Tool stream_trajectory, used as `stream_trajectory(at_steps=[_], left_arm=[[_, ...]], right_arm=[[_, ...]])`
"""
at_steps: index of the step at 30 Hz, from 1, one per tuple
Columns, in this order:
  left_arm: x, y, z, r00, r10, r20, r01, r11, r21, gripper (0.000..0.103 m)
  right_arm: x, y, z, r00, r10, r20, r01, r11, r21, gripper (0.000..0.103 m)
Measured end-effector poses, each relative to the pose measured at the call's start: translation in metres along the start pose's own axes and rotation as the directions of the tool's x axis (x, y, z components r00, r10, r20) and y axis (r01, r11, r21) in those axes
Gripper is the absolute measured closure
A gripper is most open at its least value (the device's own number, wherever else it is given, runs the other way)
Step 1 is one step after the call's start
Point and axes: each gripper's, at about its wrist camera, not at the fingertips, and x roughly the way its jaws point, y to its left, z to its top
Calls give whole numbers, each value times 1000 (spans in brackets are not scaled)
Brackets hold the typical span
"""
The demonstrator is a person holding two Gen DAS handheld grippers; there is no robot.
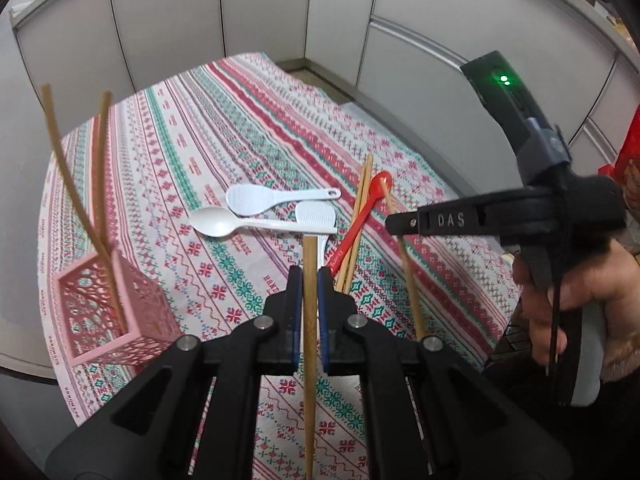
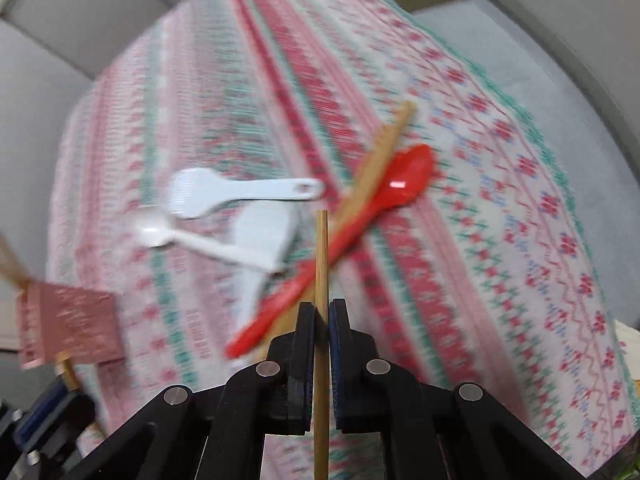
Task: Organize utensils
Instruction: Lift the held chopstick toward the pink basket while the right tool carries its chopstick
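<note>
My left gripper (image 1: 309,276) is shut on a bamboo chopstick (image 1: 309,344), held above the patterned tablecloth (image 1: 224,148). My right gripper (image 2: 322,312) is shut on another bamboo chopstick (image 2: 321,264); it also shows in the left wrist view (image 1: 394,224) with its chopstick (image 1: 408,272) hanging down. A pink lattice holder (image 1: 108,312) at the left holds two chopsticks (image 1: 100,184). On the cloth lie a red spoon (image 1: 360,220), two bamboo chopsticks (image 1: 360,208), a white spoon (image 1: 224,222) and two white rice paddles (image 1: 260,198).
Grey cabinet panels (image 1: 240,12) surround the table on the far side. The right wrist view is motion-blurred; it shows the pink holder (image 2: 68,324) at the lower left and the cloth's right edge (image 2: 560,168).
</note>
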Motion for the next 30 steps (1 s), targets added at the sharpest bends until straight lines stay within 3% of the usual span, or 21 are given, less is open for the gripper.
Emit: stream_trajectory(at_steps=[7, 15, 19, 28, 30], left_arm=[[-48, 10, 0, 993, 11, 114, -9, 1000, -14, 95], [-101, 30, 2, 967, 25, 255, -10, 998, -61, 95], [-125, 38, 4, 945, 38, 326, -11, 996, -84, 95], [-168, 79, 6, 866, 153, 476, -64, 978, -199, 95], [-170, 87, 6, 856, 171, 489, -68, 973, -222, 95]], right_arm=[[-48, 33, -15, 990, 76, 122, -63, 992, -109, 97], [-93, 63, -17, 949, 199, 243, -156, 970, -185, 97], [-108, 79, -17, 919, 251, 305, -190, 957, -218, 97], [-135, 123, -15, 824, 350, 445, -224, 924, -311, 97], [-139, 131, -15, 805, 364, 468, -226, 918, -326, 97]])
